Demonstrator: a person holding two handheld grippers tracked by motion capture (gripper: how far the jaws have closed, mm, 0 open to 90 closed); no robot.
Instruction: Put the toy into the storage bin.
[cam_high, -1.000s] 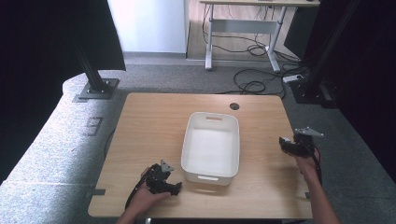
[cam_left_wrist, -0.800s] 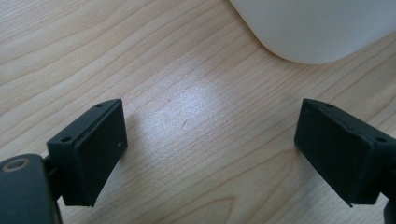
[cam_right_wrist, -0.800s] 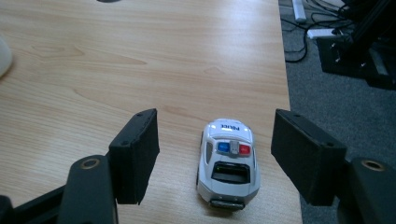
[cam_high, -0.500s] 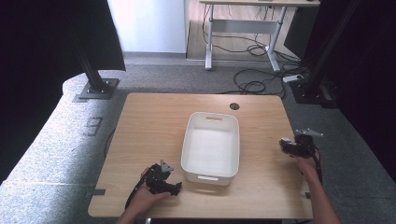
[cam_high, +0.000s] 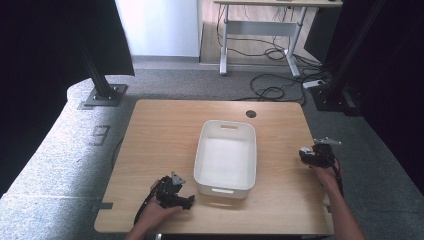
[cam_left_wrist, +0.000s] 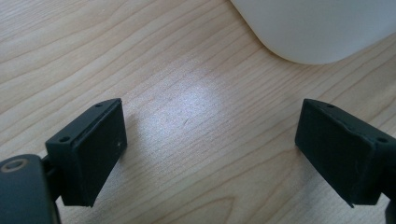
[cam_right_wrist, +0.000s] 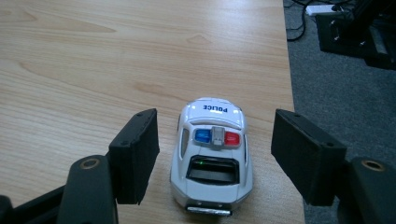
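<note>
— Status of your right gripper (cam_right_wrist: 212, 158)?
— Jaws wide apart, either side of the toy police car (cam_right_wrist: 212, 158), pads clear of it. Car sits on the table (cam_high: 165, 130) near its right edge.
— And your left gripper (cam_left_wrist: 210, 154)?
— Spread wide over bare wood, nothing between, just beside the white bin (cam_high: 226, 156).

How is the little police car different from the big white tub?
The police car is small and sits near the table's edge, between the open jaws of the right gripper; the tub is far bigger and stands mid-table. The car has blue and red roof lights and the word POLICE; the tub is plain. The car is closed on top; the tub is open and empty. Both are mostly white and rest on the wooden table.
</note>
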